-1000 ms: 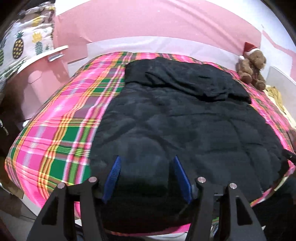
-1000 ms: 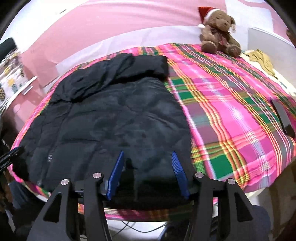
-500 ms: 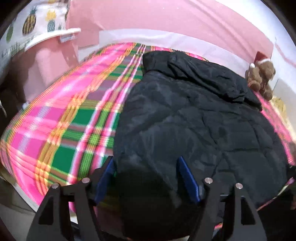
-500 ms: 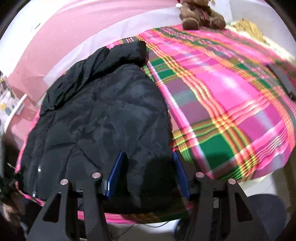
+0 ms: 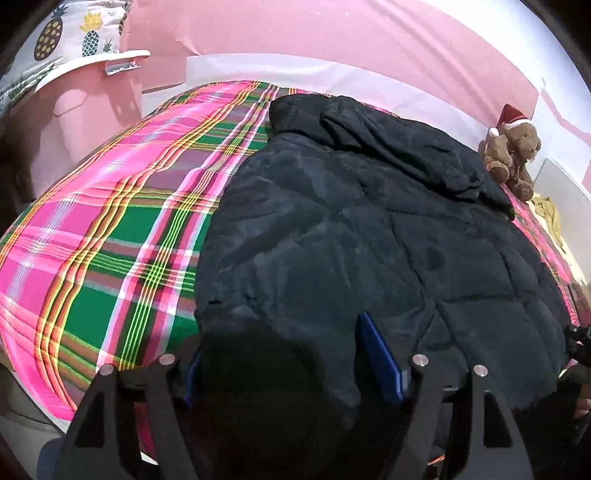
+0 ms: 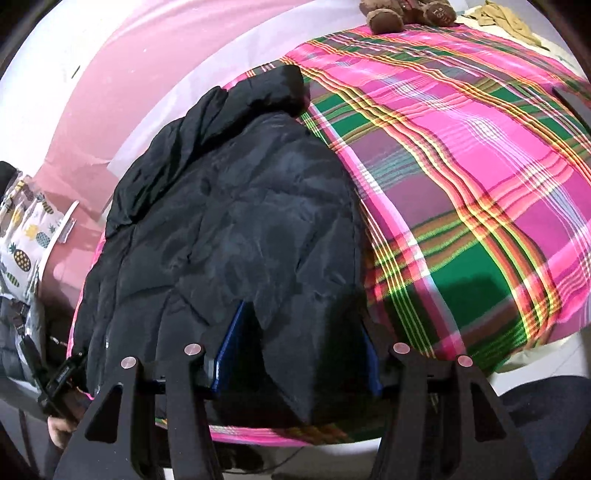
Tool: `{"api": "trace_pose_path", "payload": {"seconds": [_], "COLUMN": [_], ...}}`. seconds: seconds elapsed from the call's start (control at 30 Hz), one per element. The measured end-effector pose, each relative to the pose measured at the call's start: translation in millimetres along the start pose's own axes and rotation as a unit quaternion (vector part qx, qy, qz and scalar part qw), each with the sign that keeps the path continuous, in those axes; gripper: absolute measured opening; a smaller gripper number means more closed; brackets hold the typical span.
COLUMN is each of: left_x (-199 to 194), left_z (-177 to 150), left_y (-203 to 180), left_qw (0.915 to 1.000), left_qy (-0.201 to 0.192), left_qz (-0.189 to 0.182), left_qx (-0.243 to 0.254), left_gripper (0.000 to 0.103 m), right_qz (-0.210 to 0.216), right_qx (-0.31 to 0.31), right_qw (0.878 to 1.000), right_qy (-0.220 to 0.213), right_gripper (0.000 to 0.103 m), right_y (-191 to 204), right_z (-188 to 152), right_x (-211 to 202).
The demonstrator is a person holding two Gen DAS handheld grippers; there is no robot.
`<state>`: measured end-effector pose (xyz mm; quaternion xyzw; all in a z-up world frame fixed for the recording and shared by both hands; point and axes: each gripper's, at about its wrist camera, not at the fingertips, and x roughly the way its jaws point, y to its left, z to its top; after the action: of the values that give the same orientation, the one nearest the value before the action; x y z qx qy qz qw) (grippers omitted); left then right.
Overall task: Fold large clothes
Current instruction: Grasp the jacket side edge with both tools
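Both tools, left (image 5: 284, 354) and right (image 6: 299, 339), wide open astride the black jacket (image 5: 362, 236) hem (nothing clamped).

Right wrist view. Right gripper (image 6: 297, 345) jaws spread wide, straddling the near hem of the black puffer jacket (image 6: 236, 221); a flap of hem fabric lies between the blue pads (image 6: 231, 345). Cannot tell if the pads touch it. Jacket lies flat on the plaid bedspread (image 6: 461, 166), extending ahead and left of the jaws, hood (image 6: 258, 96) at its far end. Bare bedspread right of the jaws. Teddy bear (image 6: 402, 13) far ahead-right, partly cropped. Pineapple-print fabric (image 6: 24, 236) far left.
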<state>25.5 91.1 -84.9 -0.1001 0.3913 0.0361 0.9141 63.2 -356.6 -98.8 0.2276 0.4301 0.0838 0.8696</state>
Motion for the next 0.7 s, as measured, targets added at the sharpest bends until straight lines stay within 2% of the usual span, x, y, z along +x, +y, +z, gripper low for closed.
{"api": "trace_pose_path", "payload": {"seconds": [0.03, 0.1, 0.13, 0.2, 0.3, 0.53, 0.7], "left_x": [-1.1, -4.5, -6.8, -9.9, -20.9, -80.9, -114.1], "left_z": [-0.5, -1.7, -2.1, 0.7, 9.3, 27.8, 22.3], "left_y": [-1.6, -3.9, -4.7, -3.5, -3.2, -6.3, 1.1], "left_qw": [1.0, 0.9999, 0.9999, 0.9998, 0.9997, 0.9961, 0.9933], "left_qy": [0.001, 0.002, 0.002, 0.002, -0.003, -0.059, -0.077], "left_qz": [0.0, -0.003, -0.004, -0.012, -0.023, -0.065, -0.085], "left_qx": [0.003, 0.01, 0.013, 0.014, 0.009, 0.005, -0.01], "left_gripper": [0.068, 0.055, 0.052, 0.033, 0.02, 0.016, 0.016], "right_qz": [0.0, 0.008, 0.011, 0.015, 0.025, 0.062, 0.078], "right_qx": [-0.003, -0.004, -0.005, -0.006, -0.003, -0.034, -0.042], "right_qw": [1.0, 1.0, 1.0, 1.0, 1.0, 0.997, 0.994], "right_qy": [0.002, 0.006, 0.008, 0.011, 0.009, -0.044, -0.062], "right_gripper": [0.051, 0.035, 0.032, 0.024, 0.017, 0.013, 0.013], "right_y": [1.7, 2.5, 2.3, 2.3, 4.0, 25.1, 25.3], "right_z": [-0.5, -2.1, -3.2, -3.3, 2.3, 9.9, -5.2], "right_x": [-0.7, -2.2, -3.0, -3.2, -8.1, -58.7, -95.9]}}
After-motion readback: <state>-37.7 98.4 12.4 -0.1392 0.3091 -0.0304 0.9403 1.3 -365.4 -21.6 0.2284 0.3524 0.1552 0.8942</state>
